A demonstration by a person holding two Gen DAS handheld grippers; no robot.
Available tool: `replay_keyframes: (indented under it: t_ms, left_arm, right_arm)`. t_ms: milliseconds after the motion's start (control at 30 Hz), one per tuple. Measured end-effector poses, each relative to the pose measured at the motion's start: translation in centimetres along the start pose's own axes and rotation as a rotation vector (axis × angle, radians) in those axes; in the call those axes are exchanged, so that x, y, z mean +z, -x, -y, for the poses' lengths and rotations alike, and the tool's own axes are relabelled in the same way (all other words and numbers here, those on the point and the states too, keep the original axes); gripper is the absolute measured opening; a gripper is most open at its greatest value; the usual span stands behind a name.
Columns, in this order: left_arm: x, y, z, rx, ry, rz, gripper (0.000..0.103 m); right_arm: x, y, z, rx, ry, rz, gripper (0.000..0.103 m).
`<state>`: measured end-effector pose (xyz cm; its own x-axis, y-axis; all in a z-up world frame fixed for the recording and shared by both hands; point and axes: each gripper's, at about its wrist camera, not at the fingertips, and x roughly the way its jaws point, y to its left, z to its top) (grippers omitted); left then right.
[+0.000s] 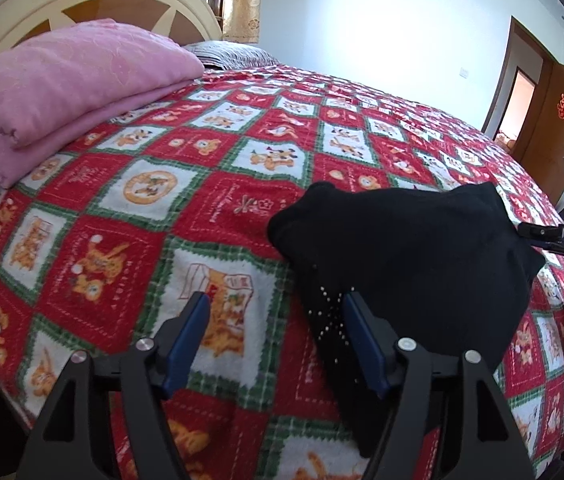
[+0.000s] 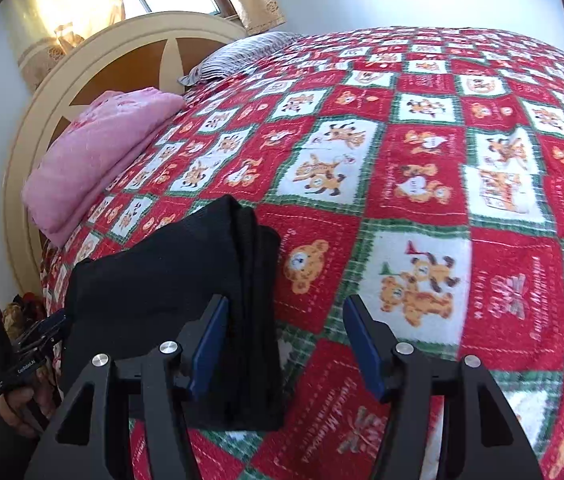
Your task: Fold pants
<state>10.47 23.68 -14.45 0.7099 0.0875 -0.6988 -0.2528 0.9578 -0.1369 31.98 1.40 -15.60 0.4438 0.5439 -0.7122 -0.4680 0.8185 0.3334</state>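
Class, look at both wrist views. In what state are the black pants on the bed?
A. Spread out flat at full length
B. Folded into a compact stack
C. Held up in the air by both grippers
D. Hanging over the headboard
B: the black pants lie in stacked layers on the patterned blanket, both grippers open and empty.

Left gripper [image 1: 275,312] jaws spread wide, right gripper [image 2: 284,316] likewise

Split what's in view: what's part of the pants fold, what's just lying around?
In the job:
- black pants, already folded into a bundle
- left gripper, jaws open
- right gripper, jaws open

Just lying about:
- pink blanket, folded
- striped pillow
- patterned bedspread
- door
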Motion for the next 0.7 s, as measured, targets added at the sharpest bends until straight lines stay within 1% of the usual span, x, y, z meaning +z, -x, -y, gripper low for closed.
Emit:
replay_keyframes:
  t_ms: [33, 67, 100, 133, 167, 233, 300, 400, 500, 567, 700]
  left_arm:
    - [0.0, 0.4, 0.2, 0.019, -0.011, 0.005, 0.072]
    - [0.1, 0.7, 0.4, 0.026, -0.017, 0.009, 0.072]
    - [0.2, 1.3, 0.7, 0.025, -0.022, 0.020, 0.072]
    - [0.3, 1.6, 0.8, 0.025, -0.021, 0.027, 0.073]
    - [0.5, 2.1, 1.1, 0.025, -0.020, 0.036, 0.077]
    - [0.9, 3.2, 1.8, 0.018, -0.020, 0.064, 0.078]
    - [1.4, 4.4, 2.8, 0.016, -0.024, 0.098, 0.078]
    - [2.0, 6.4, 4.4, -0.001, -0.024, 0.151, 0.079]
    - [2.3, 7.9, 5.8, -0.003, -0.029, 0.193, 0.083]
    - [2.4, 8.9, 6.6, -0.006, -0.031, 0.220, 0.085]
    - [2.5, 10.1, 7.8, -0.002, -0.051, 0.250, 0.085]
  right_arm:
    - [-0.2, 0.4, 0.0, -0.018, 0.001, 0.004, 0.061]
    - [-0.4, 0.9, 0.1, -0.057, 0.008, 0.012, 0.061]
    - [-0.8, 1.6, 0.2, -0.119, 0.027, 0.019, 0.061]
    - [-1.1, 2.1, 0.3, -0.150, 0.038, 0.021, 0.061]
    - [-1.7, 3.0, 0.4, -0.184, 0.052, 0.028, 0.061]
    - [-2.6, 4.6, 0.7, -0.189, 0.059, 0.039, 0.061]
    - [-4.0, 7.1, 0.5, -0.206, 0.079, 0.059, 0.061]
    - [-5.7, 10.6, -0.2, -0.223, 0.107, 0.119, 0.061]
    - [-7.3, 14.3, -1.1, -0.201, 0.117, 0.193, 0.062]
    - [-7.9, 15.9, -2.0, -0.194, 0.133, 0.224, 0.062]
    - [-8.7, 18.5, -3.5, -0.177, 0.163, 0.284, 0.063]
